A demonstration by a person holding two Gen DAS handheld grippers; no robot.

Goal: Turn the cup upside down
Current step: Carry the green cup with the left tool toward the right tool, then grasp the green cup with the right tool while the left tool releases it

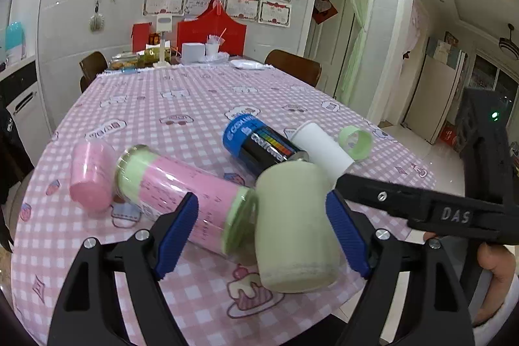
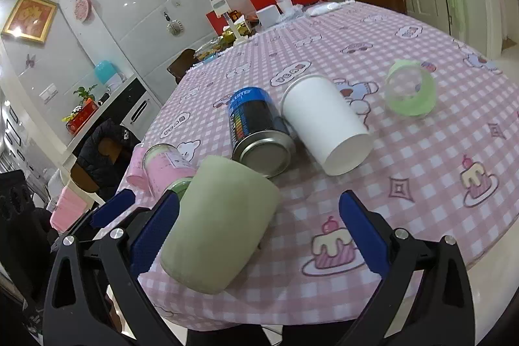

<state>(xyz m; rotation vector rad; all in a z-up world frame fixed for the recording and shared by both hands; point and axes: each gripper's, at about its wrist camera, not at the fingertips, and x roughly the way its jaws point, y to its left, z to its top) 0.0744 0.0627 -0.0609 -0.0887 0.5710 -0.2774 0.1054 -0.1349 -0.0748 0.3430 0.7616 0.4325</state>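
A pale green cup stands mouth down on the pink checked tablecloth, near the table's front edge. It leans slightly in the right wrist view. My left gripper is open, its blue pads on either side of the cup and a pink bottle. My right gripper is open; its left pad is close beside the cup, its right pad well apart. The right gripper's arm shows in the left wrist view.
A pink and green bottle lies beside the cup, with a pink cap behind it. A blue and black can, a white paper cup and a clear green lid lie further in. Boxes and chairs stand at the far end.
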